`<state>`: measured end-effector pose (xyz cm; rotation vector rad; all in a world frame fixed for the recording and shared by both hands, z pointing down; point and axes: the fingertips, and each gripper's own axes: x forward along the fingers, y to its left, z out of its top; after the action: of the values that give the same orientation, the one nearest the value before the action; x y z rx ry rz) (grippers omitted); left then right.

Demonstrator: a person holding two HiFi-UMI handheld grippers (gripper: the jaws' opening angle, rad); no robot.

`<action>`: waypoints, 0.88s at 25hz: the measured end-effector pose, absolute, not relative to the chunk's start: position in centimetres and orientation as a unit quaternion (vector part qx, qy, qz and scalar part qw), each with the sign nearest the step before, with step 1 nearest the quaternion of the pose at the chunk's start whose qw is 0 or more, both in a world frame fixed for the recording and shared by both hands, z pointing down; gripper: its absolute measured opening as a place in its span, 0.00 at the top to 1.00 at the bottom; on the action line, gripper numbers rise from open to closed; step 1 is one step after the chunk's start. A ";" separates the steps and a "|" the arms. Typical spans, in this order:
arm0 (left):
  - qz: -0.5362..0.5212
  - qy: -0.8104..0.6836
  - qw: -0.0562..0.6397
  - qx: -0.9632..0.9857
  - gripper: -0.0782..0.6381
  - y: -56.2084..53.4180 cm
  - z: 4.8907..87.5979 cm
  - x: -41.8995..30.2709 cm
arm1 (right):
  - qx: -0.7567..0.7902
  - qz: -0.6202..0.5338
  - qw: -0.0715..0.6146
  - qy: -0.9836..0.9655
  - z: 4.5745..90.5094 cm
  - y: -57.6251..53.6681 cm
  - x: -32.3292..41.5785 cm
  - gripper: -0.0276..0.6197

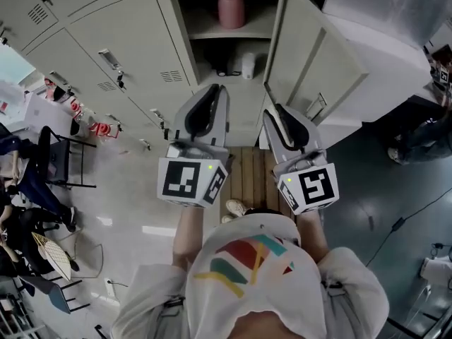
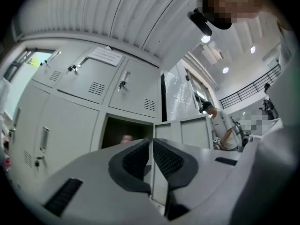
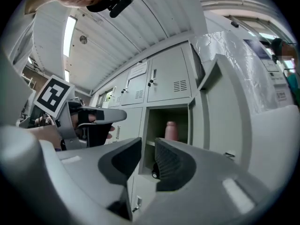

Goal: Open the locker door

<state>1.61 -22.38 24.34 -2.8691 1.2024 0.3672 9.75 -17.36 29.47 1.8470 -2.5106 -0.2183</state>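
Locker door already stands swung wide to the right of its open compartment. It looks a stiff, light sheet-metal panel, best taken by its free edge. Left gripper is pinched nearly closed, right gripper slightly parted; both are empty and short of the door.

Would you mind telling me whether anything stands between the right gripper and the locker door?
Nothing visible does. The locker door already stands swung open on the right, and only open air lies between it and the right gripper, whose fingers are apart and empty.
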 end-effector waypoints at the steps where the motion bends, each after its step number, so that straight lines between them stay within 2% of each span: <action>1: 0.116 0.401 0.013 -0.908 0.84 -22.5 24.2 0.5 | 0.585 -0.073 0.006 -0.808 29.1 -17.7 9.2 0.83; 9: 0.101 0.510 0.052 -0.853 0.87 -22.1 24.0 -7.2 | 0.533 -0.102 -0.024 -0.840 26.9 -19.8 3.5 0.94; 16: 0.092 0.593 0.062 -0.798 0.87 -20.6 24.5 -13.0 | 0.481 -0.128 -0.039 -0.867 25.4 -19.9 -1.6 0.95; 22: 0.062 0.665 0.095 -0.738 0.87 -18.2 25.2 -17.0 | 0.450 -0.173 -0.022 -0.876 25.6 -19.7 -5.8 0.95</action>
<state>-16.99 -18.16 25.16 -2.1867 1.9722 0.1823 -5.76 -19.66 25.56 1.4354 -2.7900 -0.5506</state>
